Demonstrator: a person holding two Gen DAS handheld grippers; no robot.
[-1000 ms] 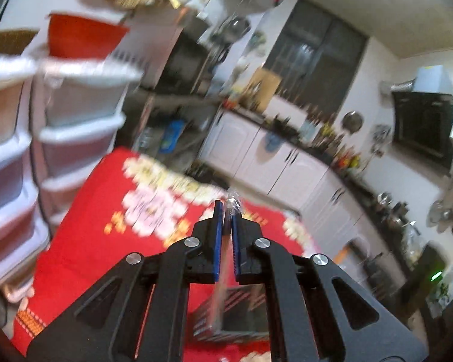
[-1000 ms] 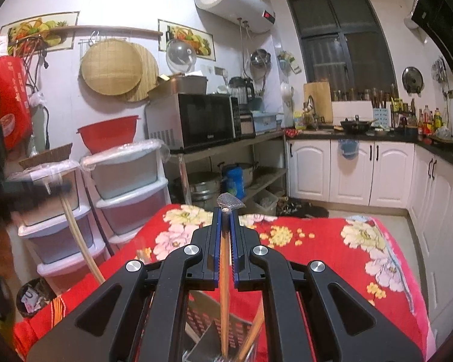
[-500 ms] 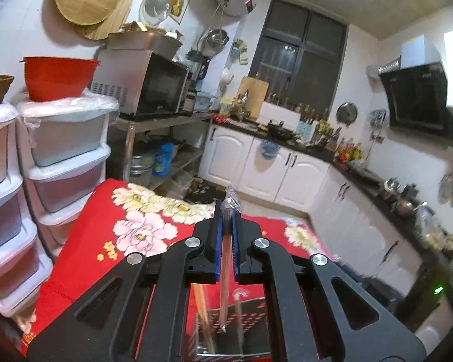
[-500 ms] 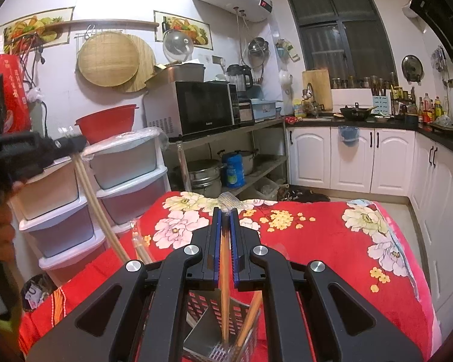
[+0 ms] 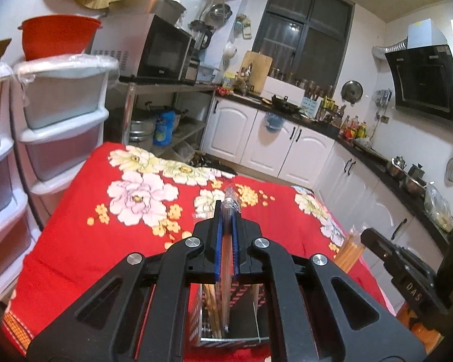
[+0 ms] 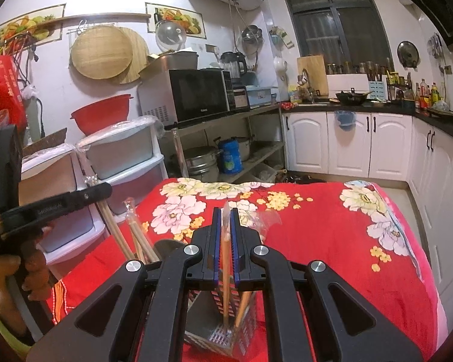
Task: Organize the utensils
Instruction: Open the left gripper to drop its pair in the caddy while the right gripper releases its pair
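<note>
- The left gripper (image 5: 225,211) is pinched tight on a pair of chopsticks (image 5: 225,286) in a clear wrapper, held upright so the lower ends point straight down into the holder (image 5: 229,328) below it.
- The right gripper (image 6: 225,214) is likewise clamped on its own wrapped chopsticks (image 6: 226,286), also vertical, with the tips hanging inside the same metal holder (image 6: 220,331).
- Holding each pair near its upper part leaves the long lower length free to slide in; that seems the reason for the high grip.
- The holder stands on the red flowered cloth (image 5: 105,235) near the table's near edge, so both tools work above it side by side.
- Other chopsticks (image 6: 139,241) already lean in the holder at the left, slanted against its wall.
- The drop looks close: letting go should need only a small opening, since the tips are already past the rim.
</note>
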